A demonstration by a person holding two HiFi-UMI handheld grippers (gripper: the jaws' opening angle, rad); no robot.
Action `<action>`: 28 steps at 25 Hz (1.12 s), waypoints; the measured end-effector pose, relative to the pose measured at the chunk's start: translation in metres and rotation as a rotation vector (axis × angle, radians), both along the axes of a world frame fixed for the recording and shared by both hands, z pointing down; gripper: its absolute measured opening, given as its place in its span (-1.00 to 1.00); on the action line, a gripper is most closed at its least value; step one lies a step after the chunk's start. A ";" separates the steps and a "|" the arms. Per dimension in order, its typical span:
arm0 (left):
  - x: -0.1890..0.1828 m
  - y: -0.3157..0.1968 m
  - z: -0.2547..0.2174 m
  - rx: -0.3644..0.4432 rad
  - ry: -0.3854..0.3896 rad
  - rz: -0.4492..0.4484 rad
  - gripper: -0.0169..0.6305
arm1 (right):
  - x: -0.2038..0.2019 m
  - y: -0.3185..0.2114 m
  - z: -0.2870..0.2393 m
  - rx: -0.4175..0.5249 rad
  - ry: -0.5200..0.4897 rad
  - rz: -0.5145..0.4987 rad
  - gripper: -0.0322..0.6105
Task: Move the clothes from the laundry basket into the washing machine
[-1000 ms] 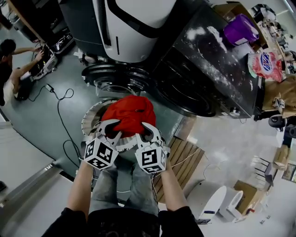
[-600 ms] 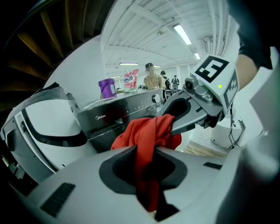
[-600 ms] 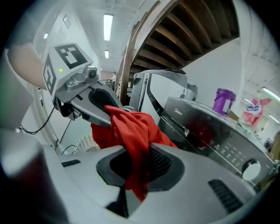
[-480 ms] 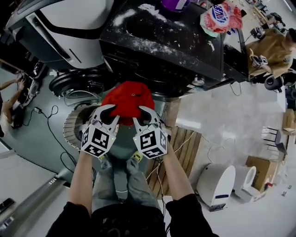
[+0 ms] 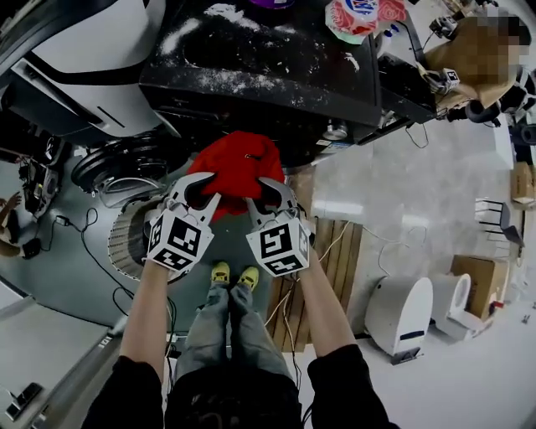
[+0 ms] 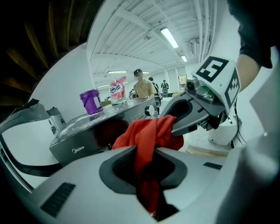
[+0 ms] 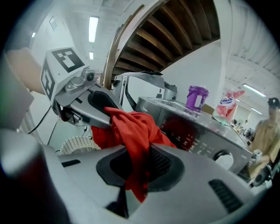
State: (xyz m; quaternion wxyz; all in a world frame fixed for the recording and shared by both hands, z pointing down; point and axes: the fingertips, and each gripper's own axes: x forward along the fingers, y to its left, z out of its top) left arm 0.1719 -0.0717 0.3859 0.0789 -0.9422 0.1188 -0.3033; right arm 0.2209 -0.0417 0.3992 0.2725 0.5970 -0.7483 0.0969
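Farthest off, the dark washing machine (image 5: 276, 75) filled the far side, its top dusted with white powder. Left of it and nearer, the pale woven laundry basket (image 5: 126, 247) stood on the floor. A slatted wooden pallet (image 5: 335, 268) lay on the floor at the near right. The red garment (image 5: 239, 159) hung bunched in the air just before the machine's near edge, to the right of the basket and apart from it, held up from both sides. The left gripper (image 5: 199, 186) had its jaws clamped on the cloth's left part, a fold of red running between them. The right gripper (image 5: 272, 191) had its jaws closed on the right part in the same way. On the machine's top stood a pink-and-white detergent bag (image 5: 356, 15) and a purple cup (image 6: 91, 101).
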 end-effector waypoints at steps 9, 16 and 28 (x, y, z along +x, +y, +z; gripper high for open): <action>0.008 -0.002 -0.041 0.024 0.068 0.051 -0.71 | 0.006 0.001 -0.042 0.036 0.039 0.063 -0.69; 0.008 0.001 -0.040 0.005 0.114 0.038 -0.71 | 0.007 0.003 -0.043 0.046 0.079 0.086 -0.69; 0.034 -0.016 0.053 0.011 0.111 -0.030 -0.71 | 0.036 -0.017 0.051 0.045 0.055 0.062 -0.69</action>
